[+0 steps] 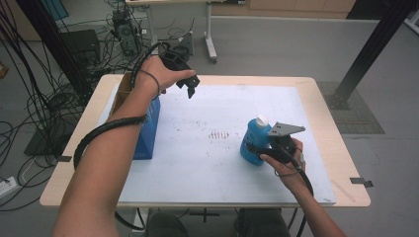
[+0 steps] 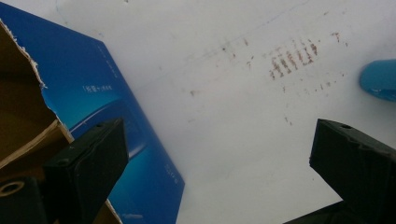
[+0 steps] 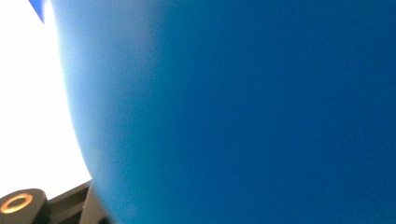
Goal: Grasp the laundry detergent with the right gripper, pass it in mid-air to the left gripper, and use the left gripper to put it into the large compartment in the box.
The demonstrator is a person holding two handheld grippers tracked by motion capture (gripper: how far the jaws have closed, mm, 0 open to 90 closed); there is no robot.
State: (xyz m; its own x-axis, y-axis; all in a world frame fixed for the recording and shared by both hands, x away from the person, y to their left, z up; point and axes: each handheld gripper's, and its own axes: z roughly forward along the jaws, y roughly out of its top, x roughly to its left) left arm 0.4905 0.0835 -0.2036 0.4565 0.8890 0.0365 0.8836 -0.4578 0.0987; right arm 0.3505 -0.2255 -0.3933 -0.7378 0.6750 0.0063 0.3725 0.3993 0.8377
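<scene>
Now the right gripper (image 1: 257, 148) clamps the blue bottle (image 1: 253, 139); left gripper (image 1: 190, 85) gapes empty.

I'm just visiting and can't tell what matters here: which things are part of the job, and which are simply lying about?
In use:
- blue bottle, clamped in the right gripper
- blue box, open-topped, below the raised left gripper, whose jaws are open and hold nothing

Just there:
- white mat with reddish marks
- cables on the floor
- black frame post

Grey floor (image 1: 276, 44), even light. Black cables (image 1: 29, 106) tangled at left. Black frame post (image 1: 368, 52) at right. Second table's white legs (image 1: 210, 34) behind wooden table (image 1: 326, 106).
</scene>
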